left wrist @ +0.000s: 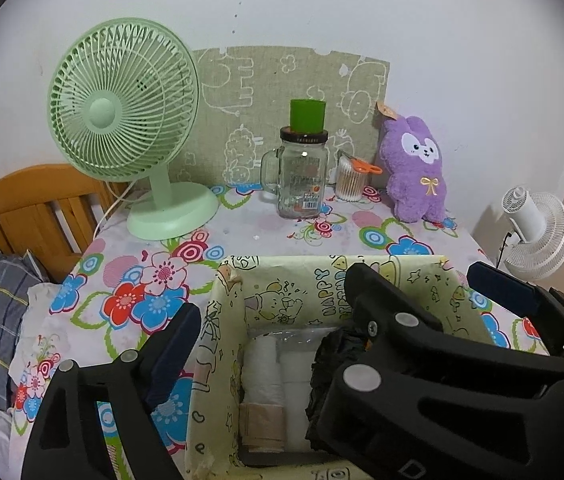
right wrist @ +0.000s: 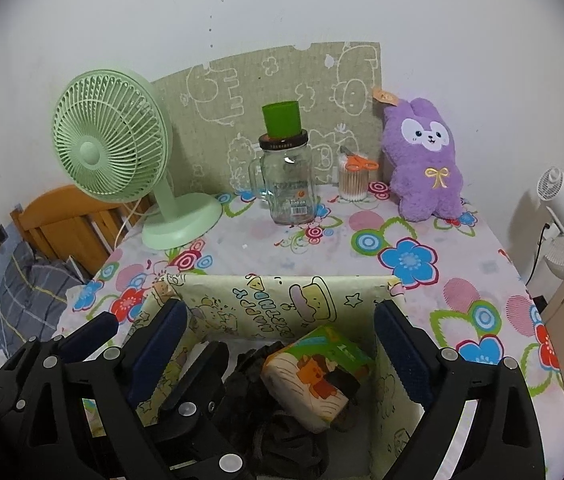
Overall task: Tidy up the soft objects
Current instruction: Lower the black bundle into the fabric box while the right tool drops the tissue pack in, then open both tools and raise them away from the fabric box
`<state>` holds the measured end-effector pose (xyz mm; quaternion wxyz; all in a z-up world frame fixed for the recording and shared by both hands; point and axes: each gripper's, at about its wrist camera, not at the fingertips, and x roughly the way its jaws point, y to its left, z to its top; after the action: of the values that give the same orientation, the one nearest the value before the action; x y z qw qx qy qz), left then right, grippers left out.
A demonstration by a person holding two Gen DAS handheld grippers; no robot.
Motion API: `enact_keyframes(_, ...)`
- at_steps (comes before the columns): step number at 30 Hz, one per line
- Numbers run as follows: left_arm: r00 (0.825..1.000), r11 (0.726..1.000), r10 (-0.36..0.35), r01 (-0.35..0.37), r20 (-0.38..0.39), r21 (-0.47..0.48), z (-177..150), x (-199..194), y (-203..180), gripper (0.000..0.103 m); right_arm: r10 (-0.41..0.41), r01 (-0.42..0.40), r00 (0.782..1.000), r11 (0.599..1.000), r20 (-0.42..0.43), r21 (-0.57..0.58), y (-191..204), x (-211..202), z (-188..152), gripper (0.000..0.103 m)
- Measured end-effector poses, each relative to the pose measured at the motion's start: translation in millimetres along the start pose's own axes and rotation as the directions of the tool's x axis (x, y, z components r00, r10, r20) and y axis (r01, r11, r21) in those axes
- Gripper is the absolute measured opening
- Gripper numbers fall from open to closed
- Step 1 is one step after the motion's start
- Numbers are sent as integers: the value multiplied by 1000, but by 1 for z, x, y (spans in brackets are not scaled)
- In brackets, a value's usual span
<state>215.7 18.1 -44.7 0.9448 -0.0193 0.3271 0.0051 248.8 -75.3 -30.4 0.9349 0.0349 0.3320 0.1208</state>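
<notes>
Storage box (left wrist: 226, 312) with the birthday print is what everything's arranged around here. Both grippers are parked right over its open top, angled down into it. Left gripper (left wrist: 274, 308) is spread wide, nothing pinched between the pads, and the right gripper (right wrist: 282, 320) is spread wide too, also empty. Inside the box, white rolls (left wrist: 266, 364) and a clear-wrapped pack are seen on the left side, a black crumpled fabric thing (right wrist: 258, 392) is bunched in the middle, and a printed tissue pack (right wrist: 313, 376) is lying tilted on top of it toward the right wall. Looks like it was simply let fall in rather than set flat, hence the lean.

Behind the box, a purple plush bunny (right wrist: 421, 160) is propped upright against the wall, well apart from the box and untouched. As the one soft thing left out, it's probably next. Also behind the box: a green fan (right wrist: 106, 152), a glass jar (right wrist: 285, 184) with a green cup on its lid, and a cotton swab tub (right wrist: 353, 184), all hard stuff, so presumably left alone.
</notes>
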Motion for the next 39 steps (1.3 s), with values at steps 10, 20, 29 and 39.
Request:
enact_keyframes(10, 999, 1000, -7, 6, 44, 20, -4, -32, -9, 98, 0, 0, 999, 1000, 33, 7, -1, -33, -4, 96)
enact_keyframes(20, 996, 999, 0, -3, 93, 32, -9, -66, -15, 98, -20, 21, 997, 1000, 75, -12, 5, -71, -10, 96)
enact_keyframes(29, 992, 999, -1, -4, 126, 37, -15, -95, -20, 98, -36, 40, 994, 999, 106, -33, 9, -104, -17, 96)
enact_keyframes(39, 989, 999, 0, -7, 148, 47, -25, -123, -24, 98, -38, 44, 991, 998, 126, -41, 11, -133, -28, 96)
